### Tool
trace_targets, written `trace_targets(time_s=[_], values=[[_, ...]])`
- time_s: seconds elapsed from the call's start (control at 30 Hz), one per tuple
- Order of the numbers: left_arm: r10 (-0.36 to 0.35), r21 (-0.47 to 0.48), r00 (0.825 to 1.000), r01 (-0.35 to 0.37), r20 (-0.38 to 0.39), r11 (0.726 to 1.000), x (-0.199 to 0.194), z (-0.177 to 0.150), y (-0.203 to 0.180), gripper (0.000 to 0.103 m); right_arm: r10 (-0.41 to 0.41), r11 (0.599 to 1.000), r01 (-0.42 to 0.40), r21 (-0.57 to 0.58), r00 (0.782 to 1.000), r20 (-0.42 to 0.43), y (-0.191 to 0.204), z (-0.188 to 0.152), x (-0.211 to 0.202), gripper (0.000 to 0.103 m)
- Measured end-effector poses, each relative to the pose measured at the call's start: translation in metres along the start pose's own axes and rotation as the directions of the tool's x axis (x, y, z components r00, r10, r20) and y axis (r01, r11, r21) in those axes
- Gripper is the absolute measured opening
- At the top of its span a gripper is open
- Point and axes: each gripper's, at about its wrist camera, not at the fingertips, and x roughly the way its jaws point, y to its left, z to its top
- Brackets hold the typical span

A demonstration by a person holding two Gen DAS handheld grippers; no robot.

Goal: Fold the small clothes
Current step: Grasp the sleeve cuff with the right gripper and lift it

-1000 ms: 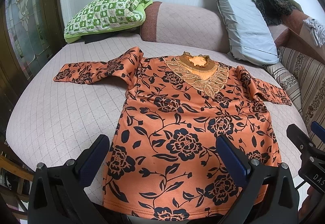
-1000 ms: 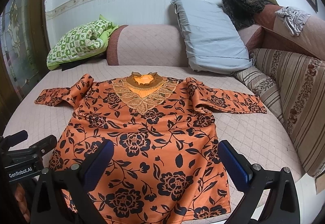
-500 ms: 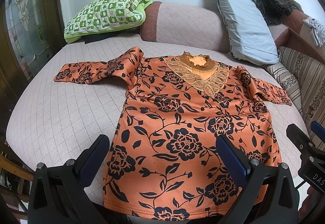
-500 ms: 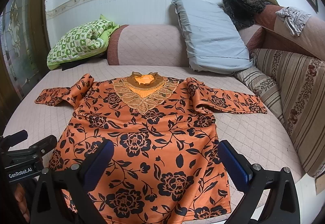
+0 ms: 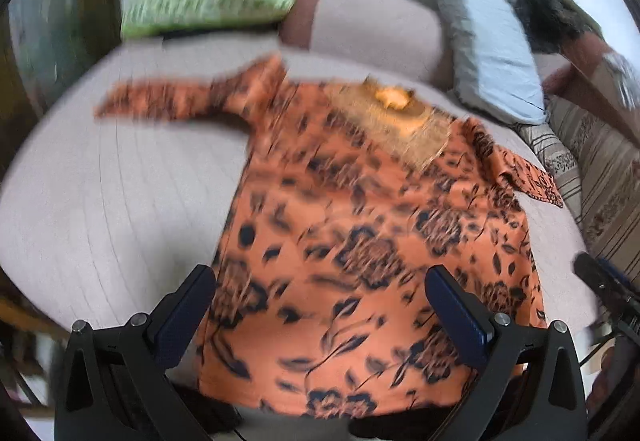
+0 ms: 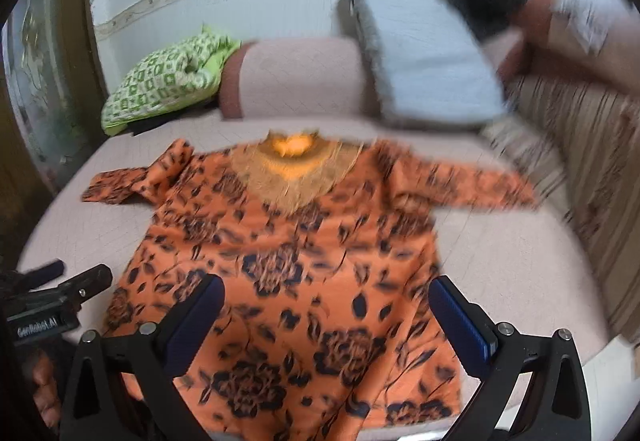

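Both cameras swing now after a second of sitting dead steady; the views smear with motion, and the orange floral top (image 5: 372,241) slides a touch across each frame, so I'm finally setting off. My left gripper (image 5: 320,305) hangs wide open over the hem, nothing between its pads, and my right gripper (image 6: 326,317) is just the same, jaws spread and empty, with the lower body of the garment showing between them.

The top lies flat, front up, on the pinkish quilted bed (image 6: 512,265), lace collar (image 6: 296,165) away from me, hem at the near edge. One sleeve (image 5: 168,105) stretches out to the left side, the other sleeve (image 6: 468,185) to the right. That spread-out lay looks deliberate: everything smoothed so a fold has clean lines. No fold is made yet, by my reading.

I'm keeping both tools open and low near the hem because I judge the first pinch comes next, maybe a sleeve or a side edge; which one I can't say. Pillows, a green checked pillow (image 6: 160,85) and a grey pillow (image 5: 496,69), sit well behind.
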Motion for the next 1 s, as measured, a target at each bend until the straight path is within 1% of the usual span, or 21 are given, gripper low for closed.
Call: trace_targets(time_s=[0.07,0.1,0.2,0.27,0.3,0.37,0.4,0.43,0.5,0.53,0.57,0.6,0.63,0.67,0.73,0.77,0.87,0.9,0.93,0.97,1.0], values=[[0.037,-0.071,0.998,-0.041,-0.060,0.997,0.015,-0.009,0.030,0.103,0.059,0.994,-0.054,0.094,0.997,-0.049,-0.033,-0.009,0.011,0.103],[0.062,-0.094,0.994,-0.071,-0.092,0.993,0.023,-0.015,0.045,0.103,0.072,0.987,-0.059,0.151,0.994,-0.080,-0.056,-0.017,0.017,0.103],[0.110,-0.107,0.986,-0.123,-0.122,0.987,0.036,-0.029,0.068,0.103,0.080,0.958,-0.032,0.286,0.984,-0.160,-0.109,-0.044,0.039,0.103],[0.103,-0.110,0.984,-0.119,-0.143,0.987,0.042,-0.035,0.073,0.103,0.076,0.944,0.005,0.331,0.970,-0.231,-0.131,-0.058,0.050,0.103],[0.094,-0.113,0.985,-0.111,-0.148,0.987,0.044,-0.038,0.074,0.103,0.114,0.926,-0.005,0.377,0.957,-0.267,-0.141,-0.066,0.056,0.102],[0.080,-0.111,0.984,-0.098,-0.158,0.989,0.048,-0.044,0.074,0.103,0.181,0.900,-0.042,0.433,0.942,-0.284,-0.153,-0.080,0.069,0.101],[0.072,-0.105,0.984,-0.089,-0.162,0.990,0.049,-0.047,0.072,0.095,0.182,0.898,-0.032,0.438,0.935,-0.305,-0.155,-0.084,0.072,0.100],[0.071,-0.095,0.983,-0.088,-0.171,0.992,0.051,-0.051,0.070,0.073,0.193,0.898,-0.036,0.439,0.927,-0.321,-0.154,-0.088,0.077,0.093],[0.065,-0.085,0.974,-0.085,-0.217,0.993,0.056,-0.054,0.070,0.043,0.243,0.889,-0.066,0.454,0.907,-0.344,-0.151,-0.095,0.082,0.056],[0.085,-0.071,0.974,-0.102,-0.208,0.992,0.057,-0.055,0.069,0.042,0.246,0.890,-0.063,0.453,0.901,-0.357,-0.150,-0.100,0.086,0.027],[0.092,-0.052,0.975,-0.105,-0.202,0.993,0.055,-0.055,0.066,0.038,0.238,0.893,-0.056,0.446,0.900,-0.365,-0.148,-0.102,0.088,0.025],[0.096,-0.038,0.975,-0.105,-0.203,0.994,0.054,-0.055,0.064,0.025,0.234,0.900,-0.060,0.433,0.903,-0.361,-0.146,-0.103,0.088,0.024],[0.106,-0.029,0.975,-0.114,-0.198,0.993,0.052,-0.055,0.064,0.005,0.245,0.899,-0.071,0.433,0.900,-0.361,-0.145,-0.104,0.089,0.014],[0.101,-0.029,0.976,-0.108,-0.194,0.994,0.050,-0.054,0.064,0.005,0.252,0.897,-0.073,0.436,0.895,-0.368,-0.145,-0.106,0.086,0.008],[0.105,-0.036,0.980,-0.113,-0.172,0.993,0.041,-0.051,0.065,0.005,0.220,0.907,-0.056,0.417,0.908,-0.357,-0.145,-0.103,0.076,0.007],[0.114,-0.044,0.985,-0.120,-0.127,0.992,0.029,-0.048,0.065,0.005,0.194,0.917,-0.046,0.396,0.919,-0.343,-0.145,-0.098,0.070,0.006],[0.125,-0.040,0.991,-0.126,-0.042,0.991,0.003,-0.042,0.066,0.005,0.055,0.945,0.044,0.323,0.955,-0.292,-0.158,-0.085,0.038,0.006],[0.114,-0.032,0.990,-0.117,-0.081,0.993,0.008,-0.043,0.068,0.005,0.018,0.952,0.071,0.299,0.958,-0.286,-0.167,-0.084,0.029,0.006],[0.105,-0.027,0.987,-0.109,-0.123,0.994,0.015,-0.046,0.069,0.006,0.046,0.951,0.052,0.306,0.952,-0.303,-0.174,-0.086,0.030,0.007],[0.102,-0.029,0.979,-0.109,-0.177,0.994,0.029,-0.050,0.072,0.007,0.104,0.946,0.020,0.323,0.925,-0.364,-0.179,-0.095,0.041,0.010],[0.140,-0.012,0.963,-0.147,-0.229,0.989,0.044,-0.057,0.077,0.007,0.112,0.948,0.031,0.318,0.901,-0.420,-0.177,-0.103,0.049,0.011]])
